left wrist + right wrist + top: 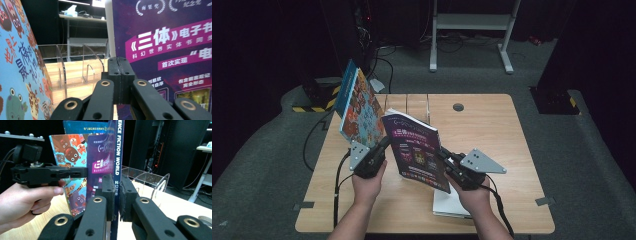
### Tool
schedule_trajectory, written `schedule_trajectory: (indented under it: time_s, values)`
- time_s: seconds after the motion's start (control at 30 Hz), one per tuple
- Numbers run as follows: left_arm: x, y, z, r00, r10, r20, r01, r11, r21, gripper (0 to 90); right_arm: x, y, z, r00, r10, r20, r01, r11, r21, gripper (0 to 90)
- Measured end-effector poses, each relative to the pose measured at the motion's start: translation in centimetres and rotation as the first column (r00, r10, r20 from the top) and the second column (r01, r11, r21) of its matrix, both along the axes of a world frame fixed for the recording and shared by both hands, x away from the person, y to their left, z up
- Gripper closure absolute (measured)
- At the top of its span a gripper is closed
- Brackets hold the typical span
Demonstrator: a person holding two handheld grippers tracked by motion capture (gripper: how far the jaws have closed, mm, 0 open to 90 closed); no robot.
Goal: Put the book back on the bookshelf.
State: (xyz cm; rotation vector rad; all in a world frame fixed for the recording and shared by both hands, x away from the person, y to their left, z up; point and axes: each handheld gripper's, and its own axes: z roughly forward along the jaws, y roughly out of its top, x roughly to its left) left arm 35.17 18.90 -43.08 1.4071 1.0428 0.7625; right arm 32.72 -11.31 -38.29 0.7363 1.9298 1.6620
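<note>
A purple magazine (414, 145) (170, 37) stands upright over the middle of the table, its cover towards me. My right gripper (443, 152) (117, 182) is shut on its blue spine (117, 157), at the right side in the high view. My left gripper (385, 142) (120, 61) has its jaws pressed together at the magazine's left edge. Whether it pinches any page I cannot tell. A blue picture book (359, 107) (15, 62) (70, 150) stands tilted just left of it.
A clear acrylic book rack (412, 102) (72, 62) (155, 182) stands at the back of the wooden table (497, 135). A white book (449, 205) lies flat by the front edge under my right hand. A round cable hole (458, 107) is behind.
</note>
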Motion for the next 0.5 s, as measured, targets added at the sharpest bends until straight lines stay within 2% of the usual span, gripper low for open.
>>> schedule_trajectory:
  time_s: [0.13,0.27,0.33,0.37,0.5]
  values:
    - [-0.2,0.1,-0.3,0.9999,0.005,-0.015,-0.005,0.9999,0.012,88.4,-0.5,0.2,-0.1,0.9999,-0.003,0.011,0.003,1.000,0.000,84.3]
    - [-0.2,0.4,-0.7,0.9989,0.002,-0.046,-0.002,1.0000,0.005,79.5,-1.3,0.5,-0.2,0.9994,-0.009,0.032,0.009,1.000,-0.005,84.3]
    - [-0.4,0.5,-0.9,0.9986,0.011,-0.052,-0.012,0.9999,-0.007,74.2,-1.4,0.7,-0.2,0.9993,-0.007,0.037,0.007,1.000,-0.008,84.4]
    - [-0.6,0.5,-1.0,0.9975,0.017,-0.068,-0.018,0.9997,-0.013,72.2,-1.5,0.8,-0.2,0.9992,-0.006,0.040,0.006,1.000,-0.012,84.4]
    - [-1.1,0.3,-1.0,0.9969,0.013,-0.078,-0.014,0.9998,-0.017,68.0,-1.6,0.8,-0.3,0.9995,-0.013,0.029,0.013,1.000,0.000,84.3]
